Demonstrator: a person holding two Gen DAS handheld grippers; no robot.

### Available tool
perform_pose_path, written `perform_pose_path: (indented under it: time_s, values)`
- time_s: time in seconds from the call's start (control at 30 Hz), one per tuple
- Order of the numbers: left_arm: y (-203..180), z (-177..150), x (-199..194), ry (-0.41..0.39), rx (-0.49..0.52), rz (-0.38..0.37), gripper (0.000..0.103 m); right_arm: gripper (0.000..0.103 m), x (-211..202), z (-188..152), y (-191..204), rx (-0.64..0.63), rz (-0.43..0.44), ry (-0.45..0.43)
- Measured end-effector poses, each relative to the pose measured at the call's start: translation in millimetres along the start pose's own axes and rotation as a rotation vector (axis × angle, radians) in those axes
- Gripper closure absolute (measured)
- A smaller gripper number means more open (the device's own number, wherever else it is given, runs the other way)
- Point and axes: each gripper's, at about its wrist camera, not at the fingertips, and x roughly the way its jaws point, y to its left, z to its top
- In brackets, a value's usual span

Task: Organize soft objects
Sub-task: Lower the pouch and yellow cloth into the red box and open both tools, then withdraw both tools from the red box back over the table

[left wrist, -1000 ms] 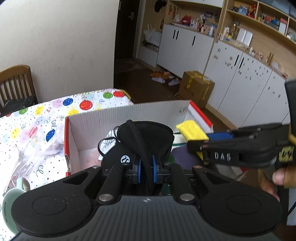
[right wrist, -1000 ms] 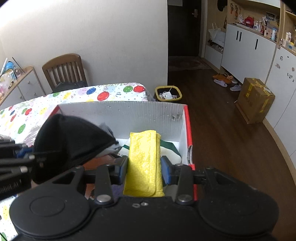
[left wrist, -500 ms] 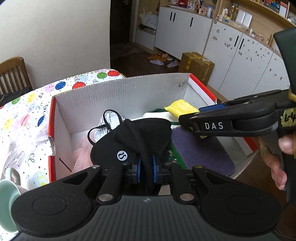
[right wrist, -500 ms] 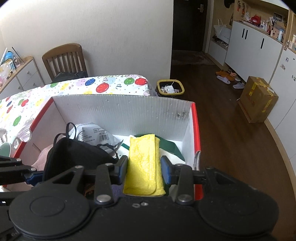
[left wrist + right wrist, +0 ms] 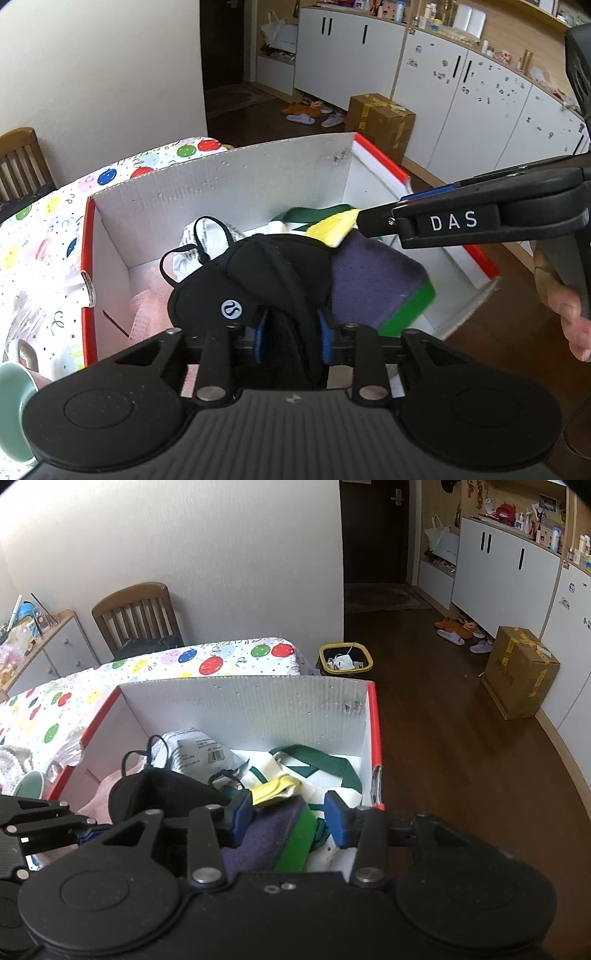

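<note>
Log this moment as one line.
left gripper: opening, black mask between jaws | right gripper: opening, yellow cloth released | both over box

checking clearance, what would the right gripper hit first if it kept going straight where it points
Probably the purple sponge lying in the box just below its opening fingers, then the yellow cloth beyond; depth is unclear.

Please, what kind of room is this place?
Most likely a home dining or living room: a table with a balloon-print cloth, a wooden chair by the wall, and slippers lying near white cabinets.
</note>
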Motion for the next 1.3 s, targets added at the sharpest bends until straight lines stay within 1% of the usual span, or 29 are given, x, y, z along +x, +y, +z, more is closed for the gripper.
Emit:
perform_pose_path:
  time_s: [0.03,0.07,0.1,0.13,0.17,0.23,0.37,0.57,0.67,0.77,0.87,0.9,1.07,1.17,1.3]
  values:
    - [-1,-1,-1,-0.002,0.003,-0.004,0.070,0.060,-2,0,1,0.000,0.004,-0.002]
    - [-3,-1,-3,-0.003,0.006,-0.004,0.063,0.059,-4,-1,1,-0.001,0.007,-0.004]
    - [-4,-2,-4,-0.006,0.008,-0.003,0.051,0.058,-7,-2,1,-0.001,0.011,-0.005]
    - [-4,-3,-6,-0.011,0.007,-0.005,0.046,0.058,-9,-3,1,0.000,0.014,-0.007]
    - [-5,-3,-9,-0.019,0.004,-0.008,0.043,0.056,-12,-5,2,-0.002,0.018,-0.010]
    - [-6,-3,-14,-0.037,-0.002,-0.013,0.043,0.052,-18,-6,3,-0.007,0.023,-0.013]
    - [-8,-4,-25,-0.057,-0.007,-0.011,0.043,0.050,-30,-9,5,-0.011,0.031,-0.028]
    - [-6,-7,-49,-0.101,-0.025,-0.009,0.043,0.043,-50,-13,11,-0.017,0.052,-0.053]
    - [-5,-9,-64,-0.128,-0.040,-0.009,0.039,0.040,-58,-14,17,-0.026,0.057,-0.065]
    - [-4,-12,-81,-0.161,-0.047,-0.012,0.039,0.039,-67,-16,22,-0.031,0.069,-0.076]
    - [0,-16,-98,-0.192,-0.053,-0.004,0.039,0.035,-79,-19,30,-0.049,0.078,-0.097]
    - [1,-18,-104,-0.201,-0.055,-0.002,0.039,0.032,-83,-20,34,-0.056,0.081,-0.105]
    - [10,-26,-130,-0.235,-0.059,0.024,0.038,0.026,-102,-25,52,-0.084,0.100,-0.139]
    - [19,-33,-144,-0.251,-0.082,0.025,0.032,0.022,-110,-26,63,-0.085,0.114,-0.150]
    - [31,-44,-163,-0.271,-0.098,0.039,0.031,0.018,-117,-31,78,-0.077,0.128,-0.163]
